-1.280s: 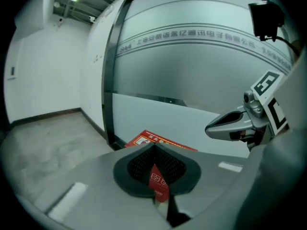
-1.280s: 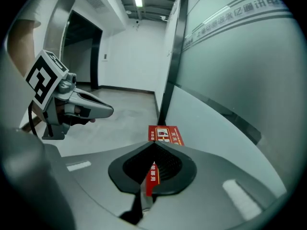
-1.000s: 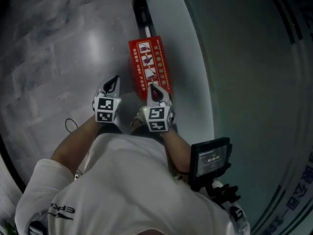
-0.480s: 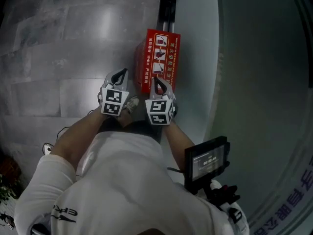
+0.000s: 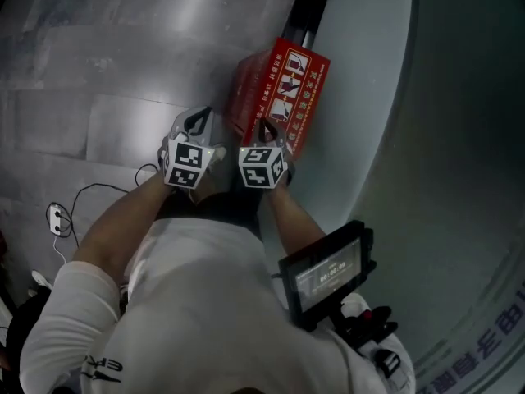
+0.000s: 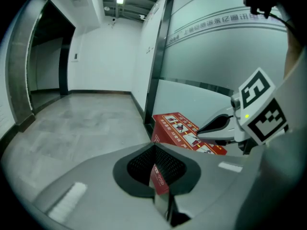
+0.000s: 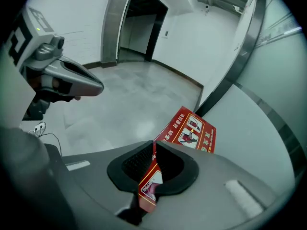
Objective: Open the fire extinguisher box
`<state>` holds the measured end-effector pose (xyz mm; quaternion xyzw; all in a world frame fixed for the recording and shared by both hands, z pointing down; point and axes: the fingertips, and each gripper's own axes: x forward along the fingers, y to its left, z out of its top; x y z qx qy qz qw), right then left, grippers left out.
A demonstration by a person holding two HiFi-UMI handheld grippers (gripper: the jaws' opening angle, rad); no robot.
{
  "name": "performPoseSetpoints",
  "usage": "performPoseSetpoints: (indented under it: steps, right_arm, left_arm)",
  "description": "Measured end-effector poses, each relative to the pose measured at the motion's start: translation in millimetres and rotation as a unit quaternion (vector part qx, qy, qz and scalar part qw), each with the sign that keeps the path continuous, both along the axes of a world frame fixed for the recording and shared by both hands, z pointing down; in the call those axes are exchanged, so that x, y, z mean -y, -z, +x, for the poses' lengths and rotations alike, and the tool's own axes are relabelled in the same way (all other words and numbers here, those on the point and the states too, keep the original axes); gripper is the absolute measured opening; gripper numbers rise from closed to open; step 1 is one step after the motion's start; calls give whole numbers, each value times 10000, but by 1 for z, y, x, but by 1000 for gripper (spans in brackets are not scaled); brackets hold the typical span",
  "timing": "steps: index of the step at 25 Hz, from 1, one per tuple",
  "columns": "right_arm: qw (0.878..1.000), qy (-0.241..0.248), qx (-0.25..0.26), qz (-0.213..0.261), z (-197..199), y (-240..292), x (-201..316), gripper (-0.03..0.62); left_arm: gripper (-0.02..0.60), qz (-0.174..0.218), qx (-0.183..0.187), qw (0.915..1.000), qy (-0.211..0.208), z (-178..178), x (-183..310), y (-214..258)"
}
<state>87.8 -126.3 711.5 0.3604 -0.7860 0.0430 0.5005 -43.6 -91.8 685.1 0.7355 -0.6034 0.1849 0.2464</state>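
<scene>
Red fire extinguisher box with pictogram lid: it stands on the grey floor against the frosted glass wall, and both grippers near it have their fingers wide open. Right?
One detail is wrong. The red fire extinguisher box stands on the grey floor against the frosted glass wall, but the left gripper and right gripper both have their fingers shut, as each gripper view shows.

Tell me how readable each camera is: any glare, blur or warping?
Head view: dim, a glare patch on the floor, print on the red box soft. Left gripper view: bright, sharp, dark frame bowed by the wide lens. Right gripper view: likewise bright and bowed.
</scene>
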Motion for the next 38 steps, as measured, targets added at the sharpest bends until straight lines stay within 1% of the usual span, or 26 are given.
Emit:
performPoseSetpoints:
  steps: [2, 6, 8, 11, 14, 16, 20, 25, 31, 38]
  right_arm:
    - [9997, -127, -139, -170, -4, -22, 7, 142]
    - [9971, -324, -591, -350, -9, -59, 21, 277]
    - [9949, -451, -820, -386, -7, -75, 25, 327]
    - [9902, -713, -1118, -441, 3, -96, 28, 351]
    - [9859, -879, -1379, -341, 11, -106, 33, 349]
    - [9835, -919, -1537, -248, 14, -108, 35, 327]
    - [9807, -911, -1722, -189, 14, -107, 34, 314]
    - [9811, -852, -1713, -273, 6, -96, 30, 302]
    - [9830, -788, -1642, -236, -4, -75, 23, 259]
    - [9849, -901, -1468, -169, -5, -49, 21, 210]
  left_arm:
    - [3, -115, 21, 9999, 58, -8, -7, -11]
    - [3, -234, 106, 9994, 220, -30, -24, -26]
    - [3, -367, 142, 9986, 354, -43, -39, -35]
    - [3, -476, 154, 9974, 527, -60, -53, -46]
    - [3, -441, 146, 9969, 642, -72, -53, -51]
    - [3, -454, 97, 9966, 682, -75, -51, -52]
    - [3, -418, 56, 9971, 636, -76, -49, -54]
    - [3, -374, 13, 9979, 523, -83, -41, -43]
    - [3, -234, -5, 9994, 262, -82, -30, -36]
    - [3, -16, 24, 10000, -6, -74, -6, -17]
